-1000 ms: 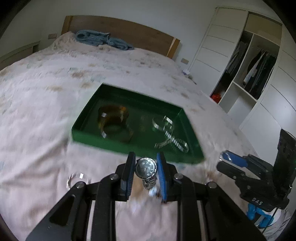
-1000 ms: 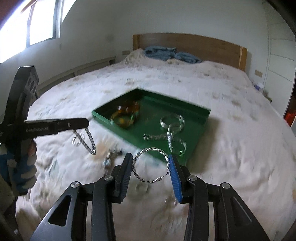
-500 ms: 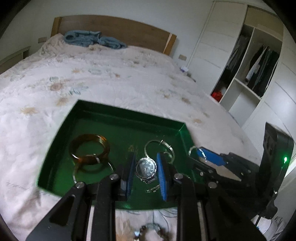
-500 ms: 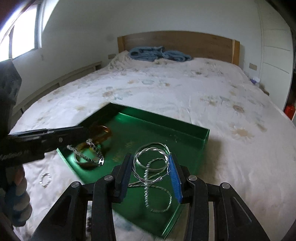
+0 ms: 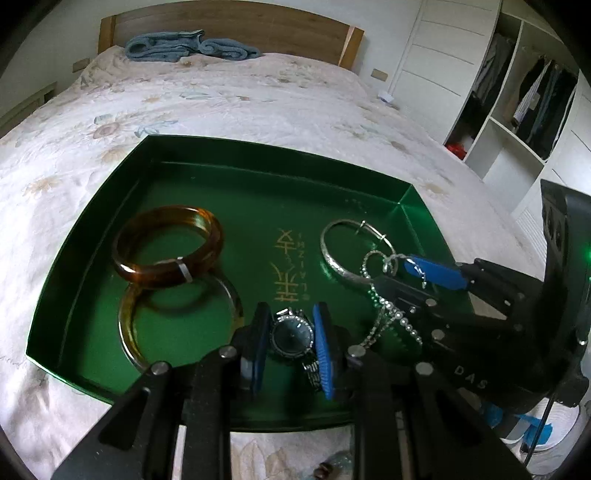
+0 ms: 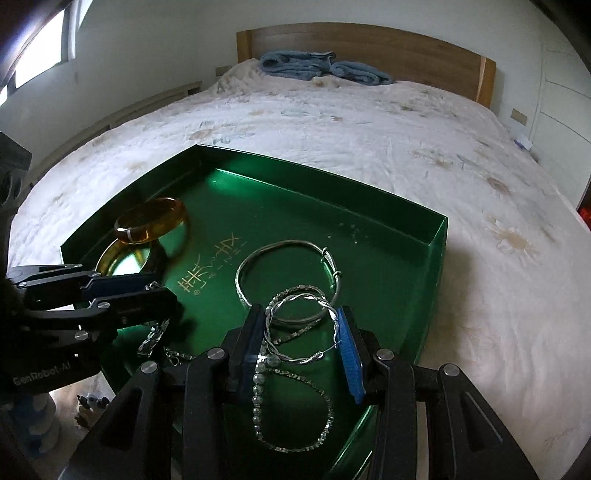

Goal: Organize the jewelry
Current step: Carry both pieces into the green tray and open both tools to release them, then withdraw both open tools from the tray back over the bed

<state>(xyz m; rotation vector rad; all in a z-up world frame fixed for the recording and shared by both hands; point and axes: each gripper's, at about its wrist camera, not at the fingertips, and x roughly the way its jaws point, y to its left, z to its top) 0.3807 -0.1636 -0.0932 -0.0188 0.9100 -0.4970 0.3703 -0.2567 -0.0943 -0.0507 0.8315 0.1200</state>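
Jewelry goes in the green tray (image 5: pixel 92 236) on the bed (image 5: pixel 258 103). My left gripper (image 5: pixel 291 345) clamps a watch (image 5: pixel 291 336) over the tray's near edge; my right gripper (image 6: pixel 303 343) grips a twisted silver bangle (image 6: pixel 299 295) (chains beneath) above the tray's right side. An amber bangle (image 5: pixel 166 245) lies at the tray's left.

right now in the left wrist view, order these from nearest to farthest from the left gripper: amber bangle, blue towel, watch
1. Watch, clamped between the jaws of the left gripper, over the green tray.
2. Amber bangle, in the tray's left half, leaning on a thinner bangle.
3. Blue towel, far off by the headboard.
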